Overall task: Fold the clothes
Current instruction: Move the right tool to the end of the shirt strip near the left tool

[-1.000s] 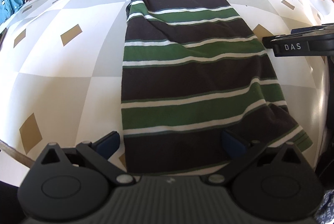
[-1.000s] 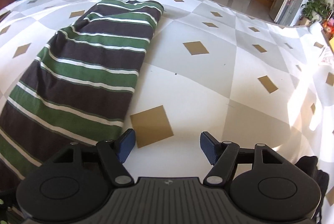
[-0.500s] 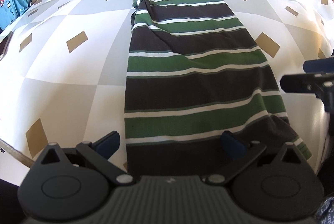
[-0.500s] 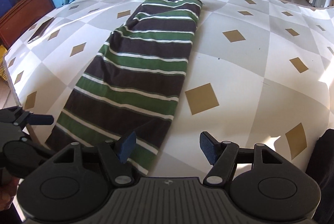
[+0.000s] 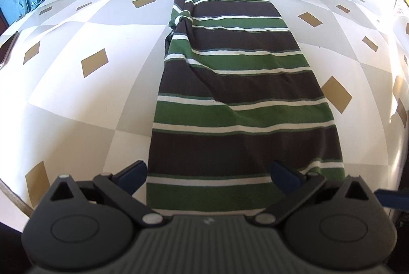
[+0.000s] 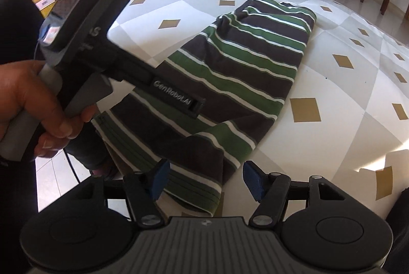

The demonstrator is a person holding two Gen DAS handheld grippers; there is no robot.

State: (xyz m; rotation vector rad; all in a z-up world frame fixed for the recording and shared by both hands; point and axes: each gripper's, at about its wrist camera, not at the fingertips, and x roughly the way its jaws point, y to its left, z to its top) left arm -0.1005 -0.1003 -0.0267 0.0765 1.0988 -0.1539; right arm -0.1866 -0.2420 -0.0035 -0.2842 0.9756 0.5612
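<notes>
Both grippers, left (image 5: pixel 208 178) and right (image 6: pixel 205 180), hung wide, right just narrowing, over the striped shirt's (image 5: pixel 237 95) near hem, holding nothing.

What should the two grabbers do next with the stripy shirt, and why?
Probably lower both onto the near hem and pinch it. The striped shirt already lies as a long narrow strip on the tablecloth, and the left gripper and right gripper hang open above its near end, the right one's jaws just closing a little, with nothing gripped.

Table (image 5: pixel 76 100) under grey-white checked cloth with tan diamonds; striped green-brown garment (image 5: pixel 237 95) lies lengthwise, near hem draping over near edge.
</notes>
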